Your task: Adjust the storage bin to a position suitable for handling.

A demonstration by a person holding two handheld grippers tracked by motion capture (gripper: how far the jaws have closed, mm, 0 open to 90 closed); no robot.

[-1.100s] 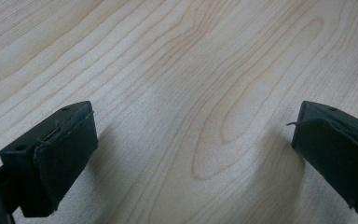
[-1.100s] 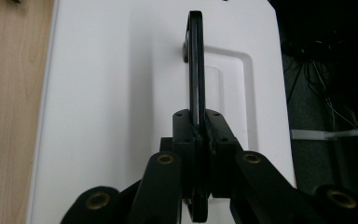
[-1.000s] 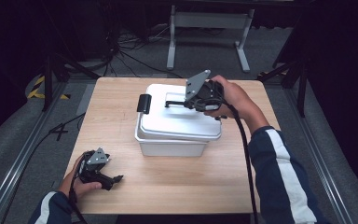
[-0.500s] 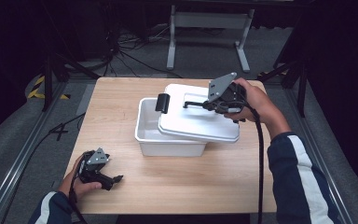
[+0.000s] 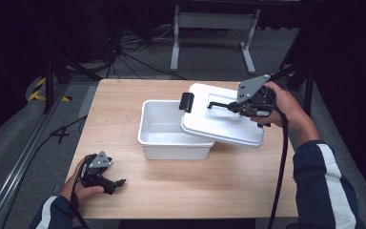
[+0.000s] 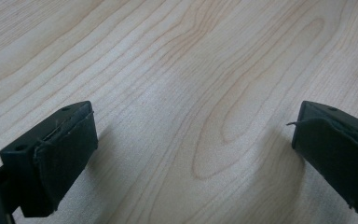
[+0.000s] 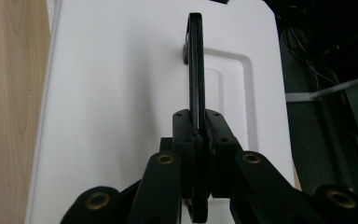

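Note:
A white plastic bin [image 5: 164, 131] stands open in the middle of the wooden table [image 5: 124, 105]. Its white lid [image 5: 219, 124] hangs tilted over the bin's right rim, shifted to the right. My right gripper [image 5: 233, 107] is shut on the lid's thin black handle [image 5: 217, 103]. In the right gripper view the handle [image 7: 195, 56] runs edge-on between the closed jaws of the right gripper [image 7: 198, 126], above the lid [image 7: 121, 70]. My left gripper [image 5: 119, 183] rests near the table's front left corner. In its own view the left gripper [image 6: 191, 144] is open over bare wood.
A black clip [image 5: 187, 102] sits on the lid's left edge. Dark floor, cables and a metal stand [image 5: 212, 21] lie beyond the far table edge. Bare wood [image 6: 168, 56] spreads in front of the bin and around the left gripper.
The right gripper has carried the lid to the right, off the bin, and the bin's inside now shows. The left gripper has stayed put.

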